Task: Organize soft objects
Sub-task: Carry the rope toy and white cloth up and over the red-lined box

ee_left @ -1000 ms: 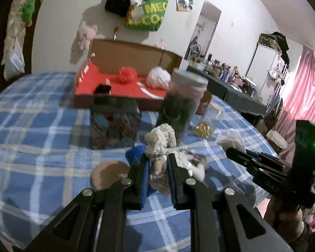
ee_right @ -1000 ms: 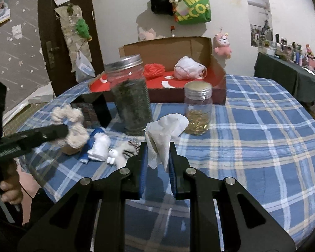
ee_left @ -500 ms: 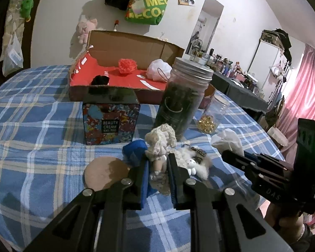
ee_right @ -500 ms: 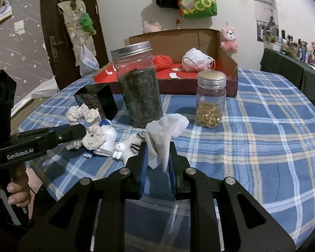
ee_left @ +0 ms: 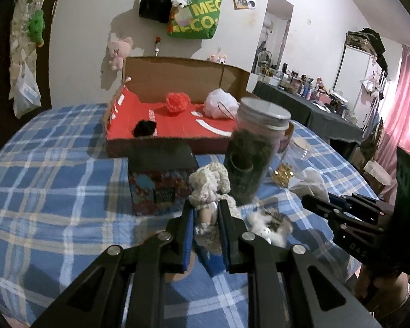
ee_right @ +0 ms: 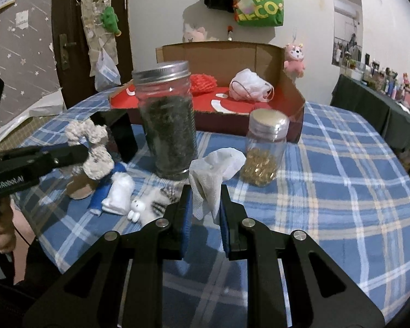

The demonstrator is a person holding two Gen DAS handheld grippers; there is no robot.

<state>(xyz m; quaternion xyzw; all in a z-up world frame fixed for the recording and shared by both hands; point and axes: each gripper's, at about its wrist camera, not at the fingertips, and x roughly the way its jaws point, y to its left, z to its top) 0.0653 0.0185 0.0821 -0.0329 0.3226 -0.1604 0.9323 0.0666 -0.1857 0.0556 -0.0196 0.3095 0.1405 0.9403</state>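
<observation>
My left gripper [ee_left: 205,213] is shut on a cream crocheted piece [ee_left: 209,183] and holds it above the table; it also shows in the right wrist view [ee_right: 93,147]. My right gripper [ee_right: 203,199] is shut on a crumpled white tissue [ee_right: 216,169], lifted off the cloth. The open cardboard box [ee_left: 177,73] with a red floor stands at the back and holds a red pom [ee_left: 177,102], a white mesh puff [ee_left: 221,105] and a black soft piece [ee_left: 145,128]. A small white plush bunny [ee_right: 136,207] lies on the cloth.
A tall jar of dark stuff [ee_right: 168,123] and a small jar of gold bits [ee_right: 265,147] stand before the box. A patterned tin [ee_left: 161,175] stands left of the tall jar. A round brown pad [ee_right: 80,187], blue cloth and a white item [ee_right: 117,194] lie on the blue plaid tablecloth [ee_right: 341,164].
Both grippers have risen and moved toward the box with their loads. The crocheted piece now hangs higher, in front of the tin and the tall jar.
</observation>
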